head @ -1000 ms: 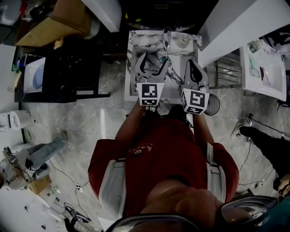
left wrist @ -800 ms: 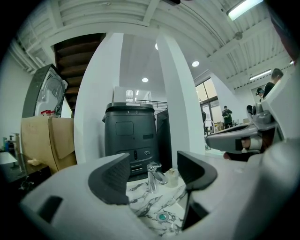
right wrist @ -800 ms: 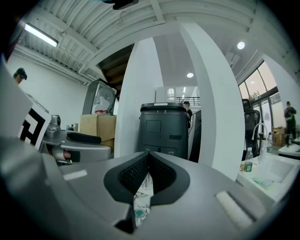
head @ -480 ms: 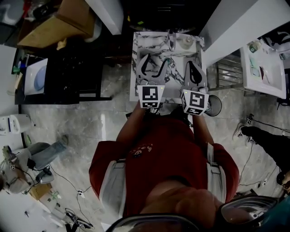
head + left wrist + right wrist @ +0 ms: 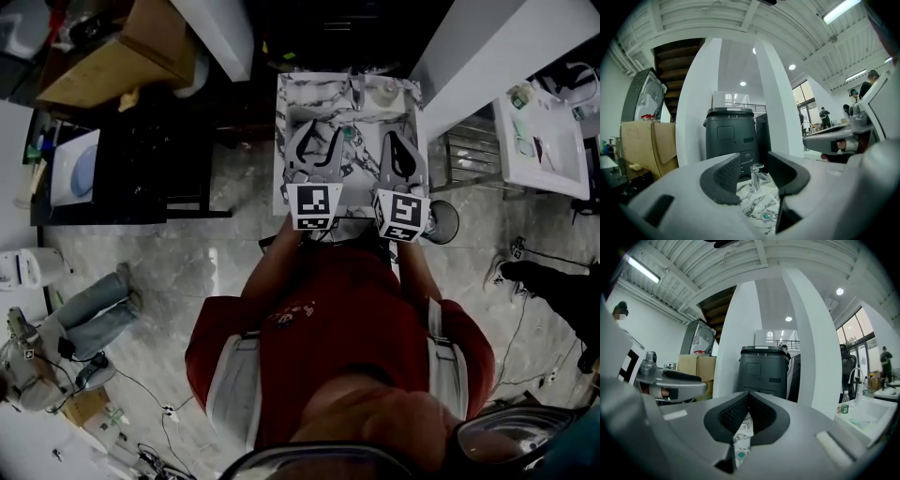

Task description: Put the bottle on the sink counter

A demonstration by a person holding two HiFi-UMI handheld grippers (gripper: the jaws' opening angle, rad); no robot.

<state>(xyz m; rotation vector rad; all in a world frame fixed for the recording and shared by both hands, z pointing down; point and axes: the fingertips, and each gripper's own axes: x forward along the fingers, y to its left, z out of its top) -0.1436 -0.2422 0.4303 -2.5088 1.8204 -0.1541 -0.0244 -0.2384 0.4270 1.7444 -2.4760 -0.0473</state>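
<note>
Head view: both grippers hang over the white, grey-veined marble sink counter surface (image 5: 284, 103). A pale round-topped bottle (image 5: 381, 86), probably seen end-on and upright, sits at the back right corner just beside the chrome faucet (image 5: 354, 89), so it looks placed. It lies straight ahead of the right gripper (image 5: 401, 141) and ahead-right of the left gripper (image 5: 319, 141); the right is nearer.
Left gripper view: jaws closing, nothing between them.
Right gripper view: jaws clenched, empty.
</note>
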